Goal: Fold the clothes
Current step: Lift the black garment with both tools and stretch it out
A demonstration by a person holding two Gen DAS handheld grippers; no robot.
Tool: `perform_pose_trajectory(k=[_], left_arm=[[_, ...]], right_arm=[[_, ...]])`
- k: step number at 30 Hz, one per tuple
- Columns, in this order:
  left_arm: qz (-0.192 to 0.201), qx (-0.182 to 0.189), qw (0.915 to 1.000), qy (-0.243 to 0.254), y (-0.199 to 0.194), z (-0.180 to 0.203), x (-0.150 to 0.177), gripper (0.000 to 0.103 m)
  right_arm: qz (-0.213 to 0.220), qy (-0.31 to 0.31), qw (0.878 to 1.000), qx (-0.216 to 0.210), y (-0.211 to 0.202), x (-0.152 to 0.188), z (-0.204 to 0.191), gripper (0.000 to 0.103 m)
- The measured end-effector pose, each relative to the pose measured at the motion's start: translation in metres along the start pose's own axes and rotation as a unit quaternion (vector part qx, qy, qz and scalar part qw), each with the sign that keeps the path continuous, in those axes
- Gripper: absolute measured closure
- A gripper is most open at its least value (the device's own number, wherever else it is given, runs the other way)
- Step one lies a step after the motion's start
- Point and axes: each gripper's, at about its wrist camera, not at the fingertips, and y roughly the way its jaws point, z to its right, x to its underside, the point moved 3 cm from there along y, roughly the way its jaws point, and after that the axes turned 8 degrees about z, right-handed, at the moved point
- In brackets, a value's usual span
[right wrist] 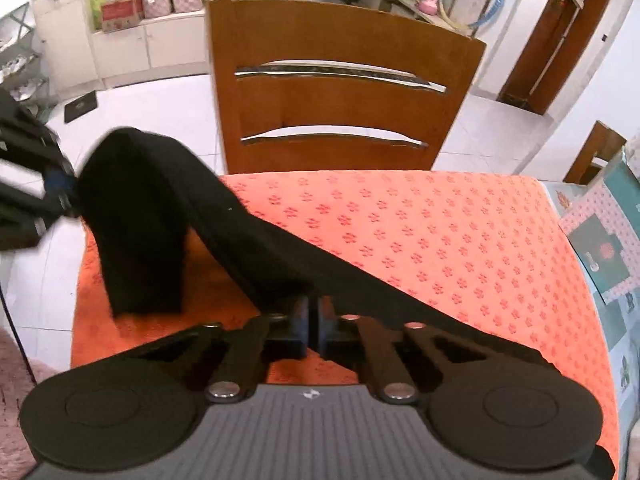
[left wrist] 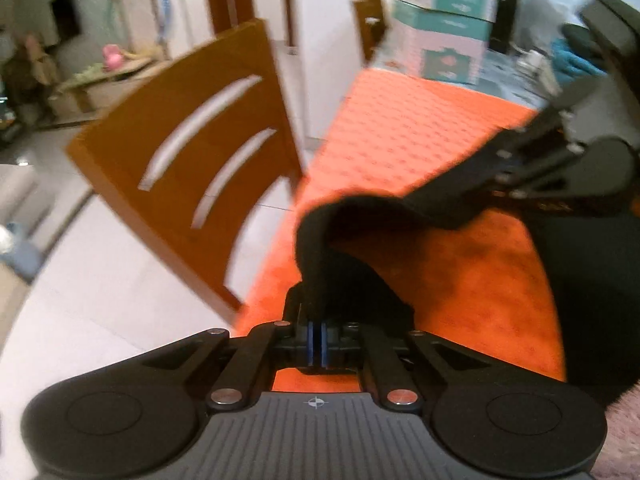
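A black garment is lifted above the orange flower-print tablecloth, stretched between both grippers. My right gripper is shut on its near edge. My left gripper is shut on the other end of the garment, which rises in a fold in front of it. In the right wrist view the left gripper is at the far left, and a flap of the garment hangs down from it to the cloth. In the left wrist view the right gripper is at the right, clamped on the cloth's dark edge.
A wooden chair stands against the table's far edge; it also shows in the left wrist view. Pink and teal boxes stand at the table's far end. A pink fluffy rug lies on the white tiled floor.
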Motion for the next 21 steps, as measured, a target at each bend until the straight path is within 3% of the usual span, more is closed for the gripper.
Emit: perform_pose_trajectory(k=[3, 6, 10, 16, 21], left_arm=[[0.011, -0.067, 0.9976, 0.015, -0.007, -0.019, -0.012, 0.097], [0.035, -0.137, 0.9880, 0.062, -0.020, -0.027, -0.026, 0.097], [0.039, -0.182, 0.9770, 0.104, -0.030, -0.020, -0.026, 0.097], [-0.037, -0.170, 0.9809, 0.087, -0.011, -0.012, 0.028, 0.095], [-0.091, -0.160, 0.9801, 0.073, -0.005, -0.013, 0.071, 0.092]], right_arm=[[0.026, 0.010, 1.000, 0.008, -0.009, -0.004, 0.005, 0.102], [0.054, 0.017, 0.998, 0.011, -0.024, -0.011, 0.009, 0.102], [0.052, 0.019, 0.998, -0.009, -0.029, -0.010, 0.003, 0.102], [0.014, 0.023, 0.998, -0.051, -0.025, 0.012, -0.019, 0.101], [-0.002, 0.052, 0.997, -0.062, -0.034, 0.031, -0.020, 0.098]])
